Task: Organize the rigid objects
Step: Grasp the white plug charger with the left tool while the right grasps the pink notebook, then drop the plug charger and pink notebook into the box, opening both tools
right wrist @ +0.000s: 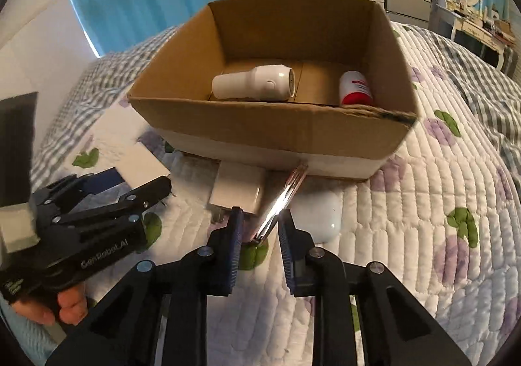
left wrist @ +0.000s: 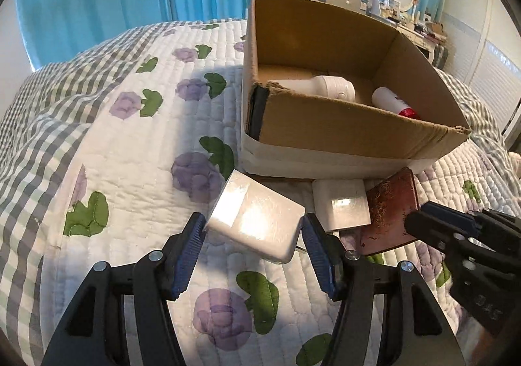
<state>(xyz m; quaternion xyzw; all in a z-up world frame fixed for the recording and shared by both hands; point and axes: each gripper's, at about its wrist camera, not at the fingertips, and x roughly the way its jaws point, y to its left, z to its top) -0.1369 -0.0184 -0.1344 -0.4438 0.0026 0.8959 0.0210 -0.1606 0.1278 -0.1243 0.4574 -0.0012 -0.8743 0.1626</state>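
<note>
The pick-up step is in hand. A white block on the quilt is straddled by the released left gripper; a red case, held on edge, is straddled by the right gripper, contact unclear. Closure, then transfer into the cardboard box, is called for.

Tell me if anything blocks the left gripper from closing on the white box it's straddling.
Nothing visible does. The left gripper has a pad on each side of the white box, with open gaps. The white adapter lies outside the right pad.

A cup and a bottle lie in the box on the bed; two packets and a book lie before it.
</note>
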